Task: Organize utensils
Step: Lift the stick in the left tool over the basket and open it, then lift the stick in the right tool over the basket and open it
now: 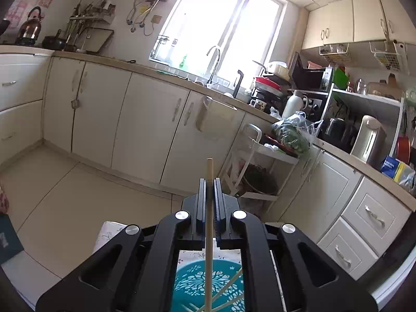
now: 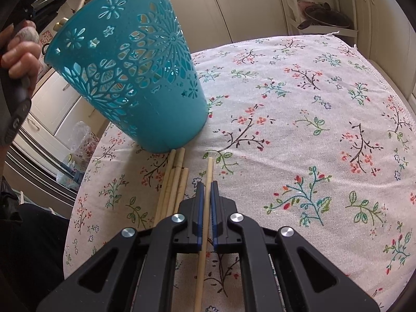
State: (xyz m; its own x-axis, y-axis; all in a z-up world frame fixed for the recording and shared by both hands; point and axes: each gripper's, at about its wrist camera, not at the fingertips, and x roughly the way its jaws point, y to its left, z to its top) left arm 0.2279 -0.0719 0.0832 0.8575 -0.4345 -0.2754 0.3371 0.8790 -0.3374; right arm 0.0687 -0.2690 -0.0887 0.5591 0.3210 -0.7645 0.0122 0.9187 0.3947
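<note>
My left gripper (image 1: 209, 182) is shut on a pale wooden chopstick (image 1: 209, 234) that runs up between its fingers and pokes out past the tips. Below it, seen through the gripper frame, is the mouth of the teal perforated basket (image 1: 228, 273) with other chopsticks (image 1: 231, 279) lying inside. In the right wrist view my right gripper (image 2: 206, 186) is shut on another chopstick (image 2: 205, 223), held low over the floral tablecloth (image 2: 299, 130). A few loose chopsticks (image 2: 174, 182) lie on the cloth just left of it, ends near the foot of the teal basket (image 2: 135, 72).
A person's hand (image 2: 18, 49) grips the other tool's handle at the upper left of the right wrist view. Kitchen cabinets (image 1: 145, 119), a sink tap (image 1: 214, 62) and a cluttered counter fill the left wrist view. A white trolley (image 1: 260, 161) stands by the cabinets.
</note>
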